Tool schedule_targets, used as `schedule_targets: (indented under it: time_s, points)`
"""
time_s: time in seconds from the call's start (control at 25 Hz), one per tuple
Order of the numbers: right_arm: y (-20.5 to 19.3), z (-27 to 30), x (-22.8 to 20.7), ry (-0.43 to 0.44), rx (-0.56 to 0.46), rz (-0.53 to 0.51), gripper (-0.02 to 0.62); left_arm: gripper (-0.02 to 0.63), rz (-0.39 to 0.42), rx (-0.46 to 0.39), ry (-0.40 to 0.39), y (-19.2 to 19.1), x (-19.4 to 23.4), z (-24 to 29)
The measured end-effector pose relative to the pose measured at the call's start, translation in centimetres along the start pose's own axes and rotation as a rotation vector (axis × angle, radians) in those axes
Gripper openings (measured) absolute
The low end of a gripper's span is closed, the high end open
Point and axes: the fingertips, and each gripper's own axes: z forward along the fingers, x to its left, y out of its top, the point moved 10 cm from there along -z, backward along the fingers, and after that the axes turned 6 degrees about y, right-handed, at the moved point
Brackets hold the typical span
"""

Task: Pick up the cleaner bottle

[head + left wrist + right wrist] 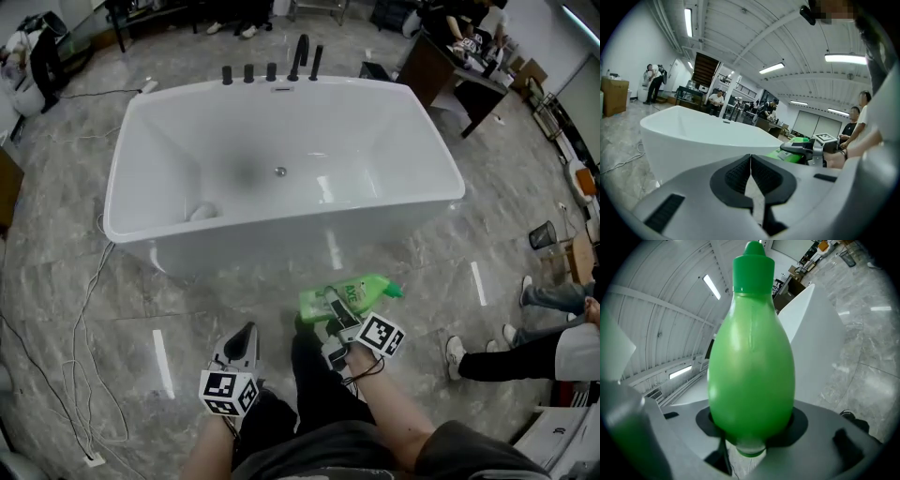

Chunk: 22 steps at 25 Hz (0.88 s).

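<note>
1. Landmark: a white freestanding bathtub [122, 202] stands on a grey marble floor [66, 253]. 5 black tap fittings [272, 68] line the bathtub's far rim. A drain [279, 172] sits in the middle of the basin.
2. Task item: the green cleaner bottle [356, 295] is off the floor, in front of the bathtub's near wall and toward its right end. In the left gripper view it hangs at about the height of the bathtub's rim. It lies roughly level, with its green cap [394, 290] pointing toward the bathtub's right end.
3. Right gripper [330, 306]: its jaws grip the cleaner bottle at the lower body, 1 on each side. The right gripper view shows the body filling the gap between the pads, with the cap at the end away from the camera.
4. Left gripper [246, 336]: it is on the bathtub's near side, left of the cleaner bottle and apart from it. Its jaws are closed, the ribbed pads meet, and nothing is between them.
5. Inside the bathtub, at the near left corner, lies a small pale item [202, 212] that cannot be identified.
6. Surroundings: cables [84, 309] trail over the floor off the bathtub's left end. Beyond the bathtub's right end are the legs of bystanders [525, 352]. A dark table [450, 70] stands past the bathtub's far right corner.
</note>
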Motion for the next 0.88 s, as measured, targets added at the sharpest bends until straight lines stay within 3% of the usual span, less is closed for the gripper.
schedule_targets:
  time_s: [0.4,0.88]
  points:
    - [-3.0,-8.2,8.1,0.015,-0.078,0.035,0.201,0.015,-0.001,-0.09,-0.004,2.9,-0.5,-11.1]
    - [-1.8,-15.3,11.1,0.039,-0.097,0.015,0.201,0.015,-0.024,-0.068,-0.041,2.4,-3.9,-13.8]
